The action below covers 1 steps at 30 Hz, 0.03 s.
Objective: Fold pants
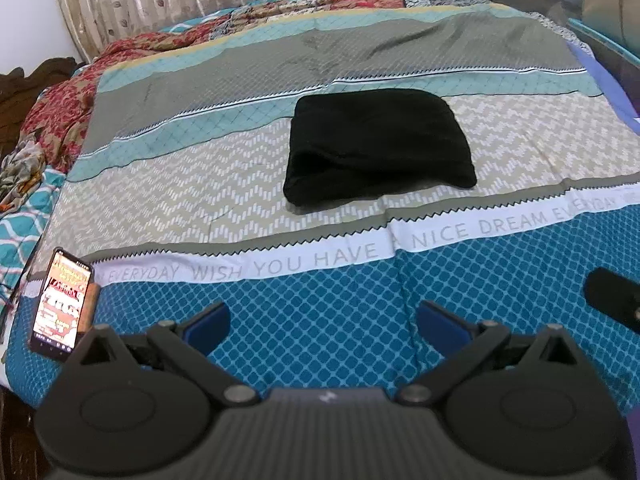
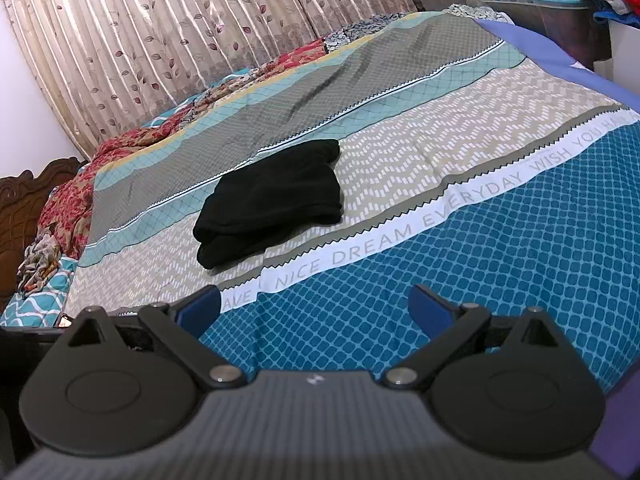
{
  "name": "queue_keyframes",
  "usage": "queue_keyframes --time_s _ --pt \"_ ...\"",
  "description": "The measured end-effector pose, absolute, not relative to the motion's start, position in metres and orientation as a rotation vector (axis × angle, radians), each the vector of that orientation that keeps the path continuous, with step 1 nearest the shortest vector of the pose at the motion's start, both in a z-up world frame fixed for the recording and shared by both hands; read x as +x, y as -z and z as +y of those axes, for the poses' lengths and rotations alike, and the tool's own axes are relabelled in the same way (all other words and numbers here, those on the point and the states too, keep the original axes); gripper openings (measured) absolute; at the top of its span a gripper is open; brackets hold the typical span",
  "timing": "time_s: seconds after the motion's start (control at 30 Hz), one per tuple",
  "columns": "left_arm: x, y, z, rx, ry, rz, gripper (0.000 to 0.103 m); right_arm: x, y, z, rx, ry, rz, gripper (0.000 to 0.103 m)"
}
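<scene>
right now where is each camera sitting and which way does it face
Left wrist: sits on the left tool, low at the bed's near edge, facing straight across the patterned bedsheet at the folded black pants; its own open blue-padded fingers and a lit smartphone show.
Right wrist: sits on the right tool, angled leftward across the bed toward the leaf-print curtain; its open fingers show.
Shared: pants, bedsheet, curtain.
</scene>
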State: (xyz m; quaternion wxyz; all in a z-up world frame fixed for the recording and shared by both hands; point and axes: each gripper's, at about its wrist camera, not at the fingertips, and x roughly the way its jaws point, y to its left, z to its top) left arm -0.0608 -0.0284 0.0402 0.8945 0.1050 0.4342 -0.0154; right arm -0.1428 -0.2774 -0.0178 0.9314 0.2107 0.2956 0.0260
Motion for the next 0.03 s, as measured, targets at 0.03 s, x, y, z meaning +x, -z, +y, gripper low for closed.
queue_keyframes --time_s 0.03 --pt "-0.0611 -0.0408 -0.0285 0.215 0.037 0.896 0.103 -0.1427 0.0176 -0.2774 0.429 -0.053 0.604 0.101"
